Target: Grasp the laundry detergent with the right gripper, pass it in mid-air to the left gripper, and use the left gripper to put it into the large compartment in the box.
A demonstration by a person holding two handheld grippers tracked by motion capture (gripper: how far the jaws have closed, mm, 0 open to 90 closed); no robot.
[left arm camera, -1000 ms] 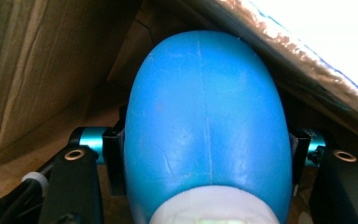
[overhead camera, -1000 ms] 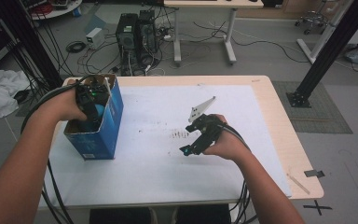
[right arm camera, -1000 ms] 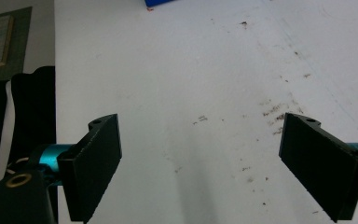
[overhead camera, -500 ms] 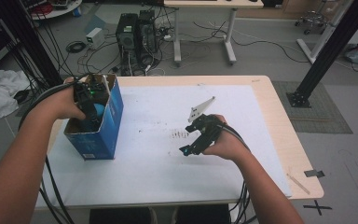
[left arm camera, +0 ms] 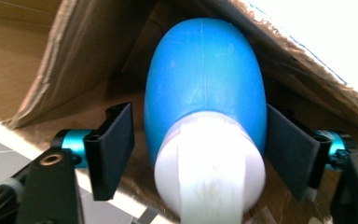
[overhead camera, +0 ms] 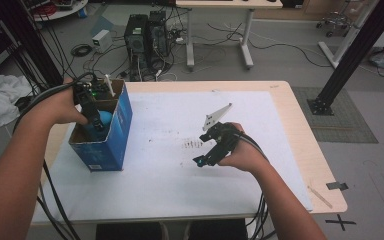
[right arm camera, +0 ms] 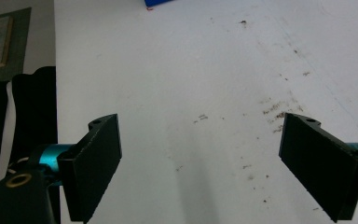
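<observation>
The left gripper reaches into the box; its jaws have just been opening, and the blue bulb sits between them, left pad clear. It may tip or snag on withdrawal. The right gripper rests wide open, empty, on the white sheet.

High view overlooks the table; gripper views ride close.
</observation>
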